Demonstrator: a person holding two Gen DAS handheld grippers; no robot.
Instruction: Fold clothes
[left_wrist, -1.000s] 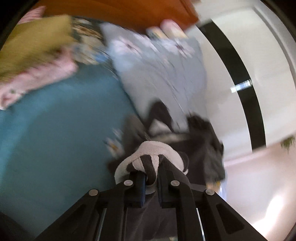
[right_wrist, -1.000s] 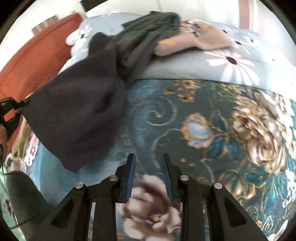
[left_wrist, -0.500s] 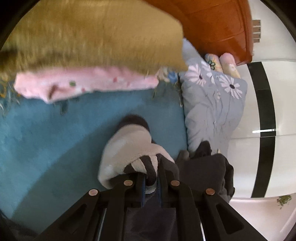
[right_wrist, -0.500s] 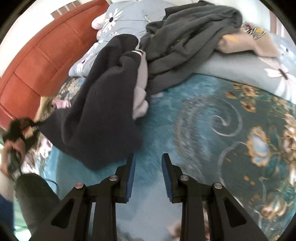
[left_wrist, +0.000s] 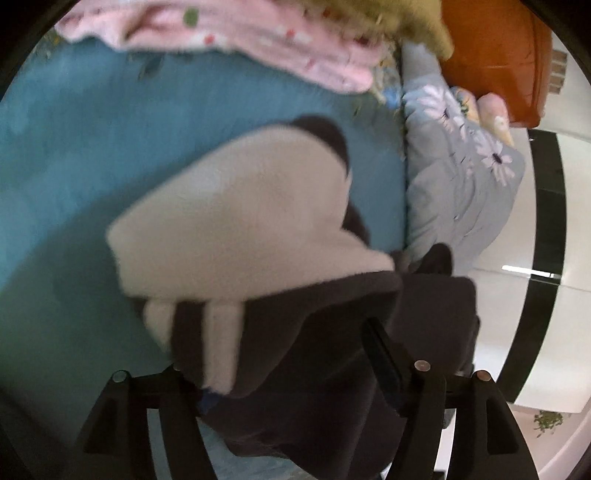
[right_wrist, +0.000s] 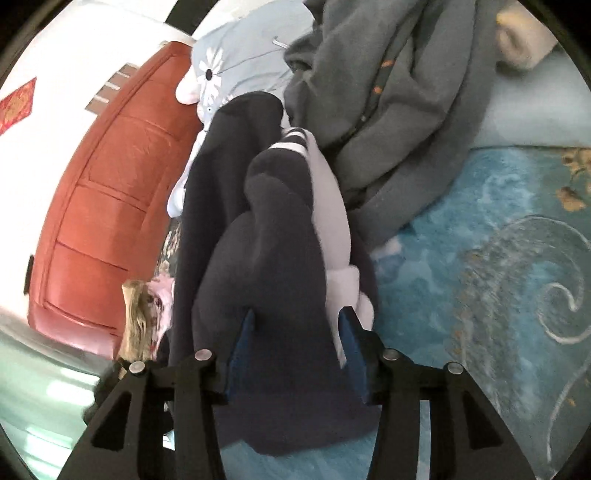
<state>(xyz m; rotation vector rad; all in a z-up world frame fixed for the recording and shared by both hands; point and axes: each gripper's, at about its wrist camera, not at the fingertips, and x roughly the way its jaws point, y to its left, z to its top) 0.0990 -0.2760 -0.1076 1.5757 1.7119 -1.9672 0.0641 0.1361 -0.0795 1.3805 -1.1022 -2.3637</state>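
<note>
A dark sweatshirt with white sleeves and striped cuffs (left_wrist: 251, 206) lies bunched on the teal bedspread (left_wrist: 92, 147). My left gripper (left_wrist: 280, 350) sits low over its dark hem. Its jaws are opening wide; the cloth lies loose between them and hides the left finger. In the right wrist view the same sweatshirt (right_wrist: 266, 240) runs away from me toward the headboard. My right gripper (right_wrist: 295, 325) straddles its near end with jaws opening. The blue pads (right_wrist: 351, 347) stand on either side of the fabric.
A grey garment (right_wrist: 399, 92) is heaped on the pale floral duvet (right_wrist: 251, 51), just right of the sweatshirt. Pink (left_wrist: 258, 37) and olive (left_wrist: 406, 18) clothes are stacked at the far side. A red-brown headboard (right_wrist: 103, 177) bounds the bed. Flowered teal bedspread (right_wrist: 480, 277) spreads to the right.
The left gripper came down to the bed with the striped cuff, and its jaws went from shut to wide. The right gripper swept left onto the sweatshirt and widened around it.
</note>
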